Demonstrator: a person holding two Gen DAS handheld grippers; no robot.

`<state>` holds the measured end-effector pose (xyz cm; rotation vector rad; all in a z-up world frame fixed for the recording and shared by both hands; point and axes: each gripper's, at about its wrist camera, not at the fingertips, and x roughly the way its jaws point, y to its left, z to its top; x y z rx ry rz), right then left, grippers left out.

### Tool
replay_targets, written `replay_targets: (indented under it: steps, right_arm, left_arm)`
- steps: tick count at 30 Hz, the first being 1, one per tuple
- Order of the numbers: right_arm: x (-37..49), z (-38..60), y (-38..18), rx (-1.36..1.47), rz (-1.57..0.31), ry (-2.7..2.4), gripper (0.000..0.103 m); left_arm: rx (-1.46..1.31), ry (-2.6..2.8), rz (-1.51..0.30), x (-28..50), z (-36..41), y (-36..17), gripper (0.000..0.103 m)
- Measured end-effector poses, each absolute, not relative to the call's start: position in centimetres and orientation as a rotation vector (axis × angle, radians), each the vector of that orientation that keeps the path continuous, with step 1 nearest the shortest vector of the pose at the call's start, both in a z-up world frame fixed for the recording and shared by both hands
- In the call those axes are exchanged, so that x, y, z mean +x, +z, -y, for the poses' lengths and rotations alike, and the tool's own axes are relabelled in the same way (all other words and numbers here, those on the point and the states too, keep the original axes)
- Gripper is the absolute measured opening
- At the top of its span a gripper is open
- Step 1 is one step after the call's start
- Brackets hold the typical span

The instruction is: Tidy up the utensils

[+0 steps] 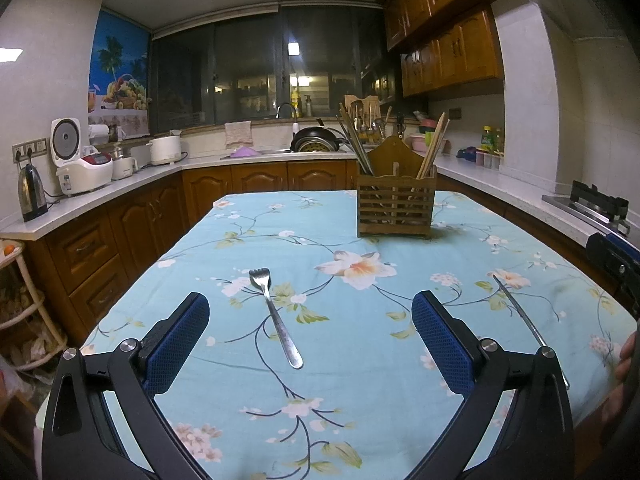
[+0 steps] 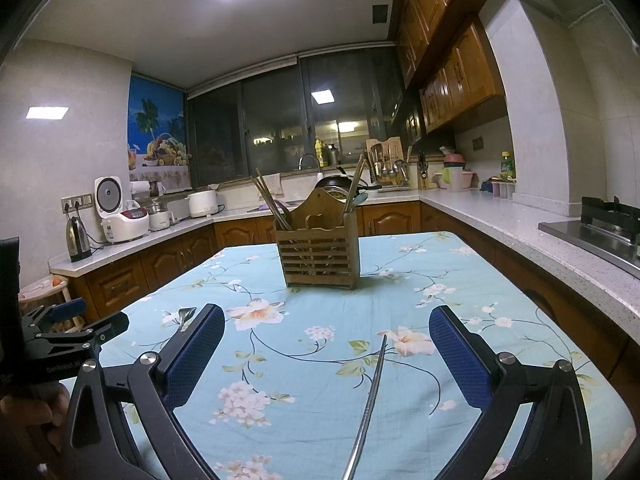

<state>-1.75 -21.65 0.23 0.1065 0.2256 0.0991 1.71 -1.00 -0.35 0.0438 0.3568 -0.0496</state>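
A steel fork [image 1: 276, 314] lies on the floral tablecloth [image 1: 320, 360], tines away from me, between the open fingers of my left gripper [image 1: 310, 310]. A thin metal chopstick [image 2: 370, 404] lies between the open fingers of my right gripper [image 2: 326, 322]; it also shows in the left wrist view [image 1: 528, 328]. A wooden slatted utensil holder [image 1: 395, 200] with chopsticks in both compartments stands at the table's far middle, also in the right wrist view [image 2: 318, 248]. The fork's tines [image 2: 186, 314] peek out beside my right gripper's left finger. Both grippers are empty.
Counters run around the table: a kettle [image 1: 32, 194] and rice cookers on the left, a sink with a pan [image 1: 318, 140] at the back, a gas stove [image 2: 600, 228] on the right. The other gripper [image 2: 60, 340] sits at left.
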Motion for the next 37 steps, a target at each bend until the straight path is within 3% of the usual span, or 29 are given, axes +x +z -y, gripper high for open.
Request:
replay_targets:
  steps: [37]
  right_arm:
    - [-0.6, 21.3, 0.1, 0.122, -0.253, 0.119, 0.103]
  left_arm:
    - [0.034, -0.084, -0.381, 2.8, 2.0, -0.3, 0.103]
